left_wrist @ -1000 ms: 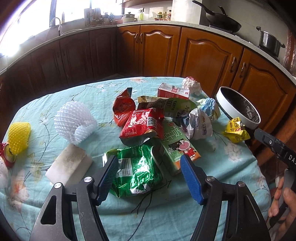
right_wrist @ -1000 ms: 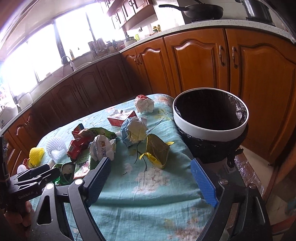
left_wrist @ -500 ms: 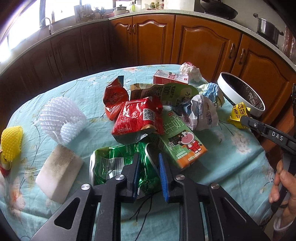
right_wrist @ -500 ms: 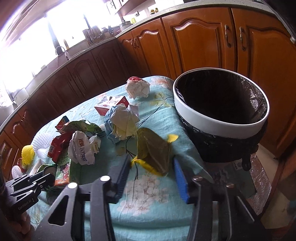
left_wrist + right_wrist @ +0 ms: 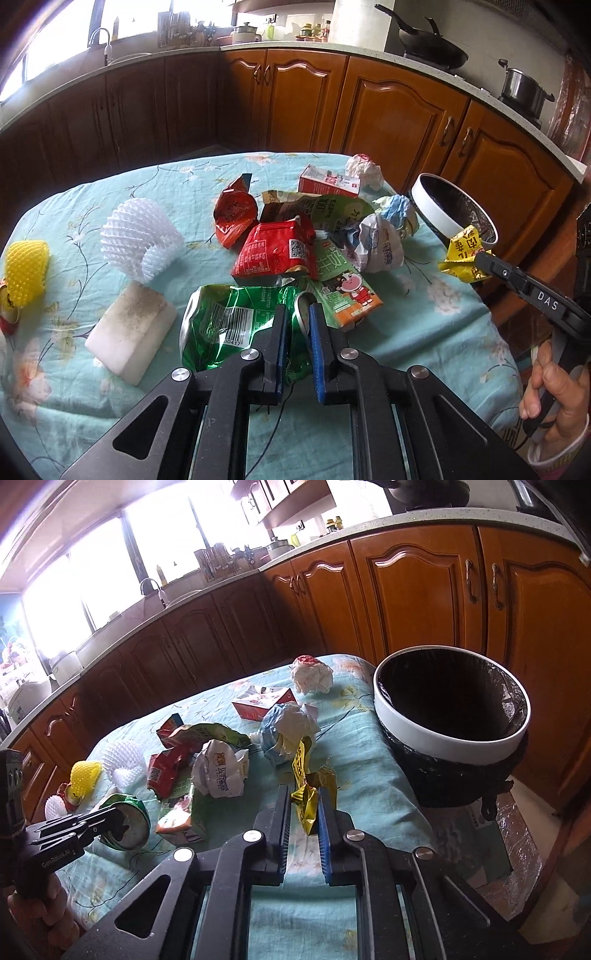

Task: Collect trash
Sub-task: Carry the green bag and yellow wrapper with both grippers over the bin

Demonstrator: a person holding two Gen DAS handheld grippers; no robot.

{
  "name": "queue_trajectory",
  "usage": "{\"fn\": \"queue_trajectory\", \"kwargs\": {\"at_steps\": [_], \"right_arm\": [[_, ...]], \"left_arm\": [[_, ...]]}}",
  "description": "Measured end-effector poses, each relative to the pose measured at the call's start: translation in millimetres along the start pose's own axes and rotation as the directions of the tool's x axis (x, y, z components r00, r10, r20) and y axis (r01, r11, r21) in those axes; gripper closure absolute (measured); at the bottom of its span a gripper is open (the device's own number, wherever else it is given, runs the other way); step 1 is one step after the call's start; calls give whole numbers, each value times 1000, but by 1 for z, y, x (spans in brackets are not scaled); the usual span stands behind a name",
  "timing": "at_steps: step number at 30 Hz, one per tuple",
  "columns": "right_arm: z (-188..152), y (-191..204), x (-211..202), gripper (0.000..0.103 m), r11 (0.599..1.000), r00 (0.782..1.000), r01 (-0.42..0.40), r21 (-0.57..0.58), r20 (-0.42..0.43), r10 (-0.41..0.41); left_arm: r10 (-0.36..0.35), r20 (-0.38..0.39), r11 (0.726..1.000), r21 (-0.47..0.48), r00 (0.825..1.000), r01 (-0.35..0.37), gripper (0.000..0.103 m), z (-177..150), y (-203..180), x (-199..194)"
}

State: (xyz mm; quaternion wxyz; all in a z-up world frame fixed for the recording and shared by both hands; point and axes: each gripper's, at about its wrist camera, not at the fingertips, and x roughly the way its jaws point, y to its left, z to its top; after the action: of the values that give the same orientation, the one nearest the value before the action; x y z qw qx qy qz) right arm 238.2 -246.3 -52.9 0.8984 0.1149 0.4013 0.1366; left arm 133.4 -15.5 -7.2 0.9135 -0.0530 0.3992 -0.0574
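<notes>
left tongs (image 5: 297,334) pinching crinkled green foil bag (image 5: 229,325), right tongs (image 5: 303,821) pinching yellow wrapper (image 5: 306,794)

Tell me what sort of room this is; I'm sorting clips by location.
A home kitchen, most likely: wooden cabinets under a countertop, a wok and a pot on the stove, and a sink faucet by the window.

A black wok (image 5: 432,46) and a steel pot (image 5: 522,88) sit on the counter (image 5: 369,55); wooden cabinets (image 5: 391,110) stand below, with a faucet (image 5: 99,38) by the window.
</notes>
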Motion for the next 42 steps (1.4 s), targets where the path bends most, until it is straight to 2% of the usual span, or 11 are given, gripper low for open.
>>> {"fn": "queue_trajectory", "kwargs": {"at_steps": [7,17,30,42], "right_arm": [[4,4,-19,91,1000,999,-3,-13,36,3],[16,-18,-41,94,1000,996,31,-2,84,-30],[42,-62,-50,95,997,989,75,28,124,-78],[74,-119,-32,95,994,989,71,80,122,-80]], "left_arm": [[-49,59,997,60,997,46,93,12,-25,-25],[-133,101,982,148,986,117,93,35,-69,-21],[-196,78,956,236,977,173,93,71,-107,38],[-266,23,921,301,964,247,93,124,-158,115]]}}
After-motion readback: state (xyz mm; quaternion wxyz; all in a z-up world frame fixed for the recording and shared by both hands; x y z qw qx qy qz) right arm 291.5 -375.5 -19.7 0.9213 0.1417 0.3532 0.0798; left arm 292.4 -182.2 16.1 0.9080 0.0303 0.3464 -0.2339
